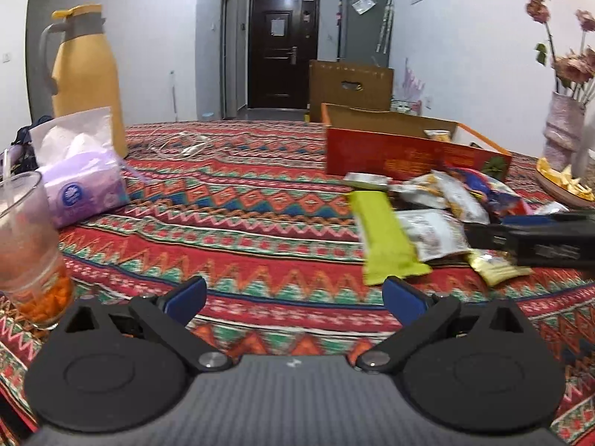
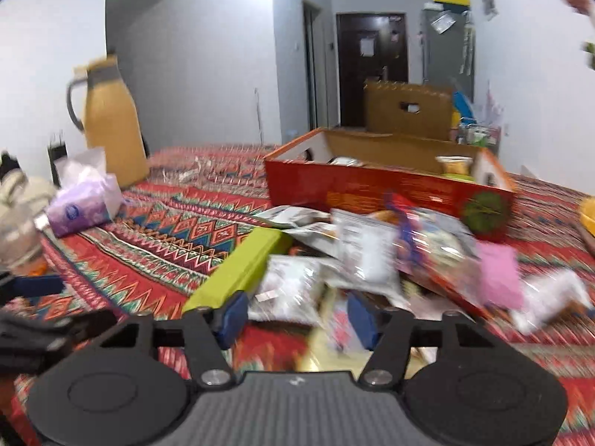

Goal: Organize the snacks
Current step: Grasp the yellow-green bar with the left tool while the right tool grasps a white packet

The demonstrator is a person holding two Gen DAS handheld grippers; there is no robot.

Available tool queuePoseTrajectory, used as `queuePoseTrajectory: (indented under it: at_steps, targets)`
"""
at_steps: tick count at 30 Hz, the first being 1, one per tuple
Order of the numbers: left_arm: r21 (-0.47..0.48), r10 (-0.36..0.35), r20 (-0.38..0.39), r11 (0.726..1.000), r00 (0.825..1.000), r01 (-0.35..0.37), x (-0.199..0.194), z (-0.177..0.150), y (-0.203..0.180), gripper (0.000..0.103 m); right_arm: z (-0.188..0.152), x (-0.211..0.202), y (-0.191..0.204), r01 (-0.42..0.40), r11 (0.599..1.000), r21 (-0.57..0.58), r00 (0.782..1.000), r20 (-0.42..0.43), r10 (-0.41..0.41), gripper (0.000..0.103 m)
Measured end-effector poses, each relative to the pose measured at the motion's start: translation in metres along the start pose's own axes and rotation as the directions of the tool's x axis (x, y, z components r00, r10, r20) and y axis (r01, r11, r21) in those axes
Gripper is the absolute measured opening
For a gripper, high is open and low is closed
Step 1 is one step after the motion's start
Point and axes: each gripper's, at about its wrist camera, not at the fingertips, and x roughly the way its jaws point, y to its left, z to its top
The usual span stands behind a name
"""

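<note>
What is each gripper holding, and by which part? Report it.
Left gripper: nothing, jaws open over the tablecloth. Right gripper: snack packets lie between its jaws, but blur hides whether they grip one.

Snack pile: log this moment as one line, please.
left gripper: open, empty | right gripper: half closed over snack pile, grip unclear | red box: open, few snacks inside

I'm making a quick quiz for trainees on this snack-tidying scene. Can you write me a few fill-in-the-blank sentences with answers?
1. The long snack packet nearest the left gripper is ____ in colour.
2. The red box behind the snack pile stands ____, with no lid on.
3. The tissue pack lies in front of a tall ____ jug.

Answers: green; open; yellow
</note>
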Motion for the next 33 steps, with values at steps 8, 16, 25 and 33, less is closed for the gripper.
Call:
queuePoseTrajectory:
  at_steps: [8, 16, 25, 33]
  targets:
    - [-0.005, -0.018, -0.003, 1.0, 1.0, 0.018, 0.015, 0.012, 0.015, 0.103, 0.005, 0.063, 0.011, 0.049, 0.999, -0.002, 0.995, -0.09, -0.049, 0.048]
    - [0.029, -0.133, -0.021, 0.991, 0.991, 0.133, 0.053, 0.035, -0.032, 0.088, -0.001, -0.005, -0.012, 0.023, 0.998, 0.062, 0.999, 0.038, -0.025, 0.041]
    - [0.181, -0.092, -0.112, 0.977, 0.989, 0.112, 0.115, 0.042, -0.092, 0.04, -0.046, -0.094, -0.079, 0.168, 0.966, 0.196, 0.979, 0.083, -0.187, 0.041]
    - [0.081, -0.089, -0.123, 0.992, 0.988, 0.1, 0.055, 0.028, -0.075, 0.035, -0.079, -0.115, -0.093, 0.175, 0.956, 0.233, 0.98, 0.049, -0.192, 0.041]
